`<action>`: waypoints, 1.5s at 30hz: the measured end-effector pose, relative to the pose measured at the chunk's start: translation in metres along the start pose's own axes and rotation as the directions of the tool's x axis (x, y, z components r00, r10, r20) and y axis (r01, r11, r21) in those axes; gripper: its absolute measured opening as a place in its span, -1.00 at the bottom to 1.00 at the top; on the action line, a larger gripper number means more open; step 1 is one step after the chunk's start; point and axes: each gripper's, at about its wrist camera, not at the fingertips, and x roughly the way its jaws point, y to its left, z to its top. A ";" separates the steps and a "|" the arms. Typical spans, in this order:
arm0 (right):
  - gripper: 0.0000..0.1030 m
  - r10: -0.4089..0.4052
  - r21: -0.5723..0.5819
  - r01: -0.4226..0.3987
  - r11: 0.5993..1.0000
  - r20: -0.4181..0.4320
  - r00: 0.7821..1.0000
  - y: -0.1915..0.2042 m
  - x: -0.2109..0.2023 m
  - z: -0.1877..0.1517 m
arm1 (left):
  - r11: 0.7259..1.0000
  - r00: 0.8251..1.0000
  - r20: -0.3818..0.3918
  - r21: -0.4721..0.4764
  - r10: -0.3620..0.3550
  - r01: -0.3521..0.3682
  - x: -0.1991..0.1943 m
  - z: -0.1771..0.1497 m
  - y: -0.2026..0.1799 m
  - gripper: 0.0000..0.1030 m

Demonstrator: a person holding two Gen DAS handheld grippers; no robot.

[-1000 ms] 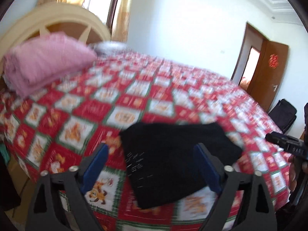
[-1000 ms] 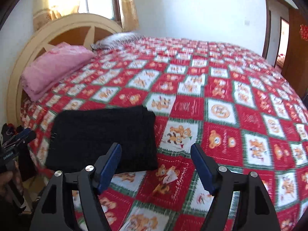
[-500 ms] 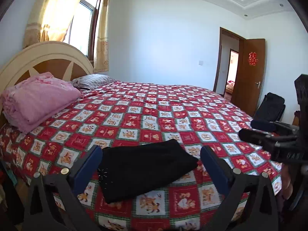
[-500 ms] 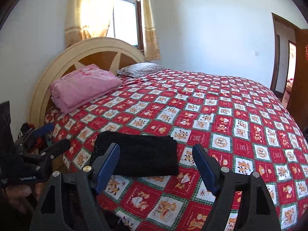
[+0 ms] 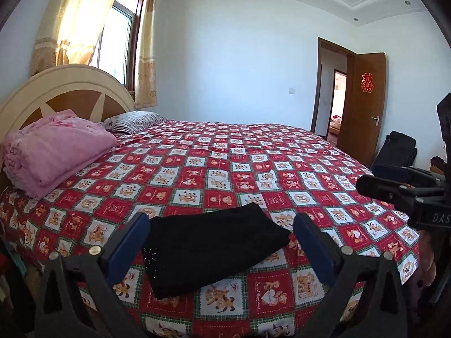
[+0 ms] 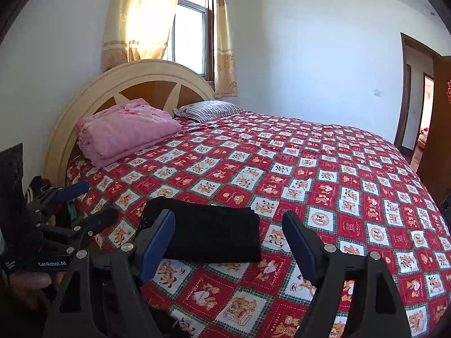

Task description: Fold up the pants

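The folded black pants (image 5: 210, 249) lie flat near the front edge of the red-and-white checked cartoon bedspread (image 5: 214, 169). The left gripper (image 5: 221, 239) and right gripper (image 6: 228, 232) hover above that edge, tilted slightly downward, jaws spread wide and empty, clear of the cloth.

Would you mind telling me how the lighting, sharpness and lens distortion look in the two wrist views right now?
Left wrist view: sharp, daylight blows out the curtain; fisheye bows the bedspread, dark corners. Right wrist view: also sharp, glare at the window; the black pants show almost no fabric detail.
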 end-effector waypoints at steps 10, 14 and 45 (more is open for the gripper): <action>0.54 -0.001 -0.001 0.001 1.000 -0.002 1.000 -0.002 0.001 0.000 | 1.000 1.000 -0.003 -0.002 0.005 -0.005 0.000 0.000 0.000 1.00; 0.54 0.000 0.002 0.000 1.000 -0.002 1.000 -0.005 0.002 -0.001 | 1.000 1.000 -0.012 -0.004 0.000 0.000 0.002 -0.001 0.002 1.00; 0.55 -0.003 -0.005 0.003 1.000 0.013 1.000 -0.002 0.002 -0.004 | 0.999 0.999 0.008 0.021 0.044 -0.044 0.000 0.003 -0.002 1.00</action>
